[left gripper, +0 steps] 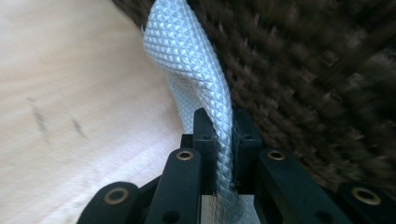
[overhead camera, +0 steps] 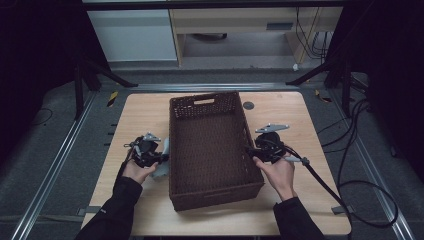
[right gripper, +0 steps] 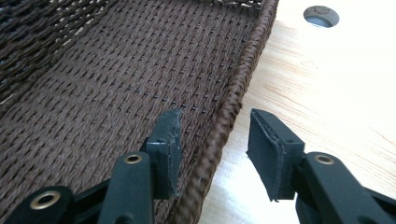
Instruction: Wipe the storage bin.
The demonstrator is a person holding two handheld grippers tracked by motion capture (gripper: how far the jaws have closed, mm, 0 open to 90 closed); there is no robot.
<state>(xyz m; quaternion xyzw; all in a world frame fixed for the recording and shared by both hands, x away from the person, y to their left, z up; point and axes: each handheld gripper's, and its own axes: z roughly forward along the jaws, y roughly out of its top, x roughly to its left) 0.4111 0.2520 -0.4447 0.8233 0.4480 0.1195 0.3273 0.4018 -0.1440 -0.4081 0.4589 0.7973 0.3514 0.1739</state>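
Basket (overhead camera: 210, 150): dark brown, woven, rectangular and open on top, with a handle slot cut in the far end wall. It stands in the middle of the tabletop (overhead camera: 285, 115), long sides running away from the person. Nothing can be made out inside it.
Cloth (left gripper: 187, 60): a white piece with a fine diamond weave, folded into a narrow band. It sits just outside the basket's left wall, touching or nearly touching the weave in the left gripper view. In the high view it shows as a pale patch (overhead camera: 162, 162) beside that wall.
Left gripper (overhead camera: 150, 152): jaws pressed together on the cloth, which runs up between the pads (left gripper: 205, 135). It is just beside the basket's left wall.
Right gripper (overhead camera: 257, 150): jaws spread, one on each side of the basket's right rim (right gripper: 233, 102). One pad (right gripper: 170, 149) is on the inner side, the other over the bare tabletop. Neither pad presses on the rim.
Hard to make out: the lower end of the cloth is hidden behind the left gripper. The basket wall in the left gripper view is blurred. A round grey hole (right gripper: 321, 15) in the tabletop is cut off at the top edge of the right gripper view.
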